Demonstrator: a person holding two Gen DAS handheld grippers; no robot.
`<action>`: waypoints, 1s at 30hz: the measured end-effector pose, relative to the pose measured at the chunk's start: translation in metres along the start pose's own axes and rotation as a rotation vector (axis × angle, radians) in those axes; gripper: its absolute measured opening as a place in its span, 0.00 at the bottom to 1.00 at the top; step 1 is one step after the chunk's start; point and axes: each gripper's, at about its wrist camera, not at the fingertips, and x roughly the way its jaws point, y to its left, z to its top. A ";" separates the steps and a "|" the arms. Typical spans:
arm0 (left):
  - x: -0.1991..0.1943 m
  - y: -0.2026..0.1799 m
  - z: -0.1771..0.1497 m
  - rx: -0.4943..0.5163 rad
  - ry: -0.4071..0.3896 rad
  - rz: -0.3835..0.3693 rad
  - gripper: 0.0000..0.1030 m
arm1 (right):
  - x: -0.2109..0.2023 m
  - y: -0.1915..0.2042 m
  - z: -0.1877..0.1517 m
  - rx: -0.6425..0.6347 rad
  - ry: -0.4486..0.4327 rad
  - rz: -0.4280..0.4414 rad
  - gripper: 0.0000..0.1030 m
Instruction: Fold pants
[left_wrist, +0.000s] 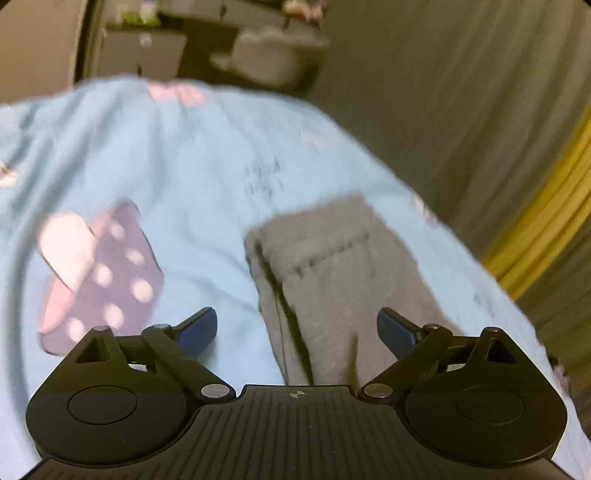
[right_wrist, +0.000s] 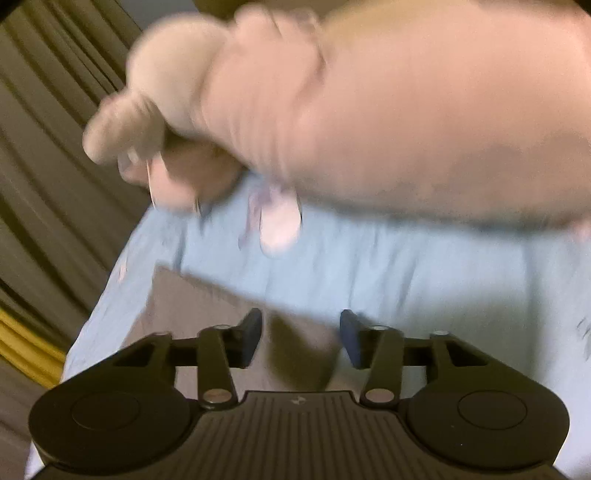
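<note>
The grey pants (left_wrist: 332, 266) lie folded into a narrow stack on a light blue bedsheet (left_wrist: 192, 166), running from the middle of the left wrist view down under the gripper. My left gripper (left_wrist: 297, 321) hovers over their near end, open wide, with nothing between its fingers. In the blurred right wrist view the pants (right_wrist: 192, 302) lie under my right gripper (right_wrist: 301, 325). It stands partly open above the cloth, and its pads do not press on anything. A person's bare arm (right_wrist: 406, 129) and hand (right_wrist: 166, 129) cross the top of that view.
The sheet carries a purple polka-dot print (left_wrist: 110, 273) to the left of the pants. Its edge drops off on the right towards a grey curtain (left_wrist: 461, 92) and a yellow strip (left_wrist: 546, 206). Blurred furniture (left_wrist: 147, 48) stands at the back.
</note>
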 end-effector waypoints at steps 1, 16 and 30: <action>-0.006 -0.003 -0.001 0.010 0.000 -0.016 0.94 | -0.002 0.008 0.002 -0.040 -0.005 0.038 0.46; 0.017 -0.182 -0.140 0.791 0.203 -0.272 0.63 | 0.053 0.212 -0.154 -0.722 0.417 0.457 0.16; 0.085 -0.273 -0.171 0.980 0.045 -0.192 0.75 | 0.110 0.247 -0.160 -0.727 0.270 0.376 0.00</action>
